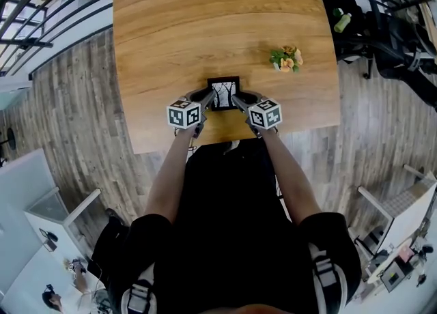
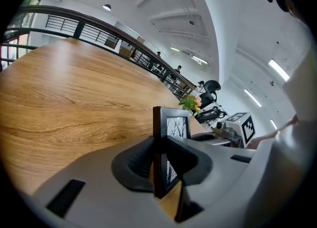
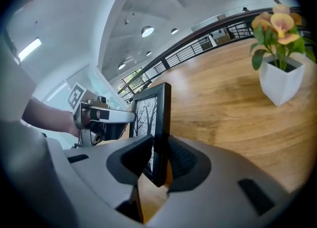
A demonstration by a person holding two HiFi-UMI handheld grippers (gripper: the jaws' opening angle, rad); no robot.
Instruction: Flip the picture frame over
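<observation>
The picture frame (image 1: pixel 223 93) is small and square-ish, with a black border around a white print of bare black trees. It sits just above the centre of the head view, over the near part of the wooden table (image 1: pixel 205 19). It is raised on edge, print facing the camera, and gripped at both side edges.

Frame (image 1: pixel 223 93) at table (image 1: pixel 205 26) front (plant (image 1: pixel 286 59) rightward).

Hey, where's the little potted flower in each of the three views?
Head view: potted flower right of centre, upper half.
Left gripper view: small, just right of centre.
Right gripper view: large, upper right.
Shared landmark: black picture frame, left of it everywhere.
</observation>
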